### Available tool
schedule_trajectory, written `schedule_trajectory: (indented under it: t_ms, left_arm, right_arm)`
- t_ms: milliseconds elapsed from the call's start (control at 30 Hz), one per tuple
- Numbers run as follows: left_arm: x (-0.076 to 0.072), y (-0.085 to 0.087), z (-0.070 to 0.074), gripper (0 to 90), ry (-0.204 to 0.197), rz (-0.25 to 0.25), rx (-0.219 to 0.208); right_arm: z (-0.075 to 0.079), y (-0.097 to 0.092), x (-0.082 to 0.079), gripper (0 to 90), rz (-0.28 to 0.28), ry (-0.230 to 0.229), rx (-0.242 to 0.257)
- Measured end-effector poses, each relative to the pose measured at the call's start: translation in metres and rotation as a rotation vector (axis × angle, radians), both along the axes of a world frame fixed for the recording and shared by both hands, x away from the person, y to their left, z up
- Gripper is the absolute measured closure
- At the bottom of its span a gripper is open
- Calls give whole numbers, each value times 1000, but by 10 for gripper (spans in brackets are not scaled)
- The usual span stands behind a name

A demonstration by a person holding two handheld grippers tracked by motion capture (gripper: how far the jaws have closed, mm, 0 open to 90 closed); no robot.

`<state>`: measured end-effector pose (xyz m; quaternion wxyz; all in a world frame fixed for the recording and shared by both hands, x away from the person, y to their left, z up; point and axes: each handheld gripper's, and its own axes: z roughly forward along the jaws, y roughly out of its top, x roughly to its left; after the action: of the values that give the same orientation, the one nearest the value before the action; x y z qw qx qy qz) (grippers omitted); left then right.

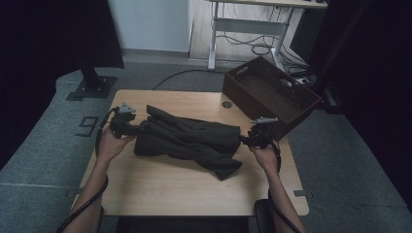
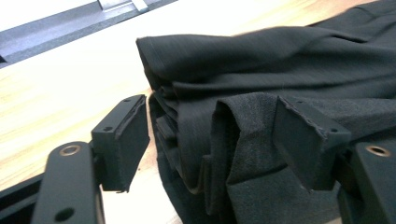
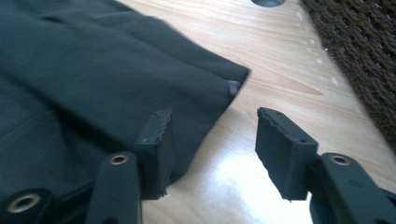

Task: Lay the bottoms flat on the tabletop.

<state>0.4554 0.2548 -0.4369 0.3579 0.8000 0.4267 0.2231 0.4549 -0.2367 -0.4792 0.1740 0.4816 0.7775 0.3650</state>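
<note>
A black garment (image 1: 189, 141) lies folded and rumpled across the middle of the wooden table (image 1: 170, 189). My left gripper (image 1: 141, 128) is at its left end. In the left gripper view its jaws (image 2: 210, 107) stand apart with stacked folds of the garment (image 2: 261, 60) loose between them, and the pads do not press on the cloth. My right gripper (image 1: 241, 141) is at the garment's right end. In the right gripper view it (image 3: 212, 114) is open over bare wood, and the garment's edge (image 3: 93, 79) lies beside its left jaw.
A dark woven basket (image 1: 243, 99) sits at the table's far right corner, and its wall (image 3: 359, 60) shows close to my right gripper. A round cable hole (image 1: 227, 104) is in the tabletop beside the basket. A desk frame and cables stand on the floor beyond.
</note>
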Motion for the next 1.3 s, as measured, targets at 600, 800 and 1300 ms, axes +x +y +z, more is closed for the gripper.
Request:
schedule_trajectory:
  t_ms: [600,800,1300]
  left_arm:
    - [-7,-13,-34,361,58,-79,10]
    - [-11,-11,-50,519,89,-107,-15]
    - [-31,-20,-82,703,132,-174,7]
  right_arm:
    - [-15,20,-57,515,159,51,44]
    - [-25,30,-71,647,215,80,85]
    - [-52,47,-72,724,216,85,-74]
